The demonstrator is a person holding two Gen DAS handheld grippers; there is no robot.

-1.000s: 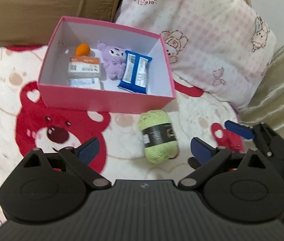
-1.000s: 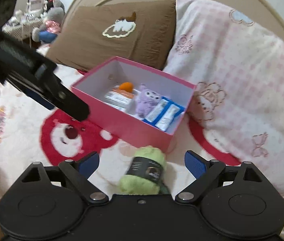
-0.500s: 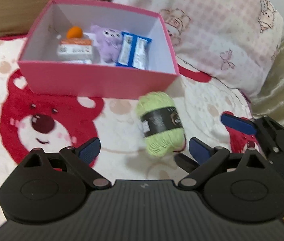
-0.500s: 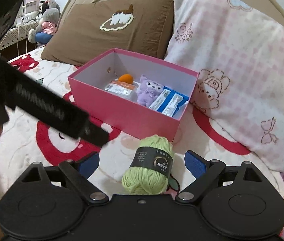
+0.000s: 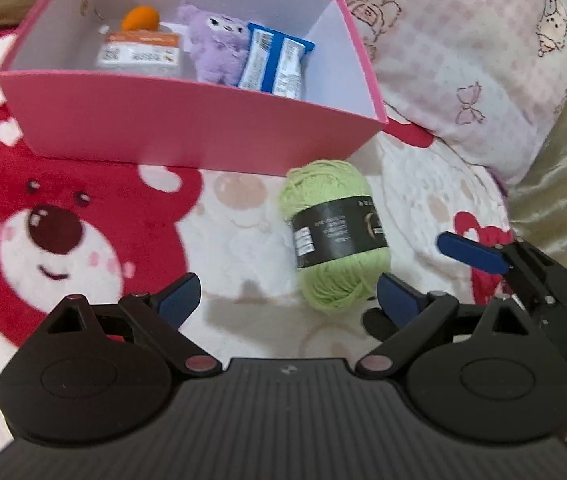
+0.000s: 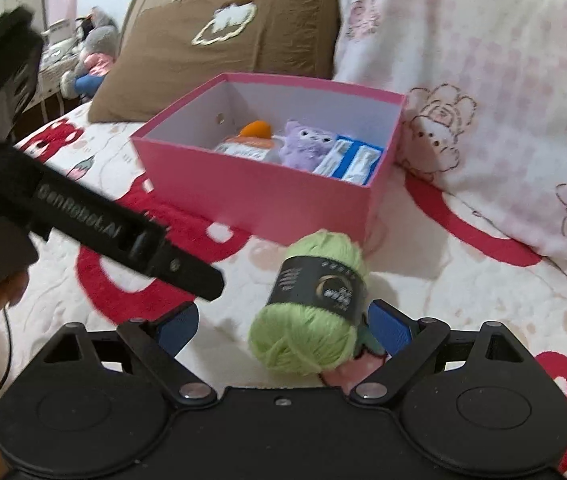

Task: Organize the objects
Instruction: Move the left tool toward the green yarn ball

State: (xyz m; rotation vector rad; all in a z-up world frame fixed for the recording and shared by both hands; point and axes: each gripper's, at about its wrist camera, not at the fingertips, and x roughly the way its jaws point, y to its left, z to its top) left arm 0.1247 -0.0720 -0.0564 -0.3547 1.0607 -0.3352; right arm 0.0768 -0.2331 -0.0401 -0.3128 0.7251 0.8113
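Note:
A green yarn ball (image 5: 335, 236) with a black label lies on the bear-print blanket just in front of the pink box (image 5: 187, 136). It also shows in the right wrist view (image 6: 311, 304), before the box (image 6: 267, 200). The box holds an orange-capped pack (image 5: 139, 50), a purple plush (image 5: 217, 54) and blue-white sachets (image 5: 275, 62). My left gripper (image 5: 289, 300) is open, the yarn near its right finger. My right gripper (image 6: 283, 326) is open, with the yarn between its fingers, close to the right one. Neither grips it.
A pink checked pillow (image 6: 483, 92) and a brown pillow (image 6: 219, 28) lean behind the box. A beige quilt (image 5: 563, 168) lies at the right. The left gripper's body (image 6: 83, 216) crosses the right wrist view's left side. Plush toys (image 6: 91, 56) sit far left.
Both grippers have moved closer to the yarn ball and lower. The yarn now sits between the right gripper's fingers. The box contents have not moved.

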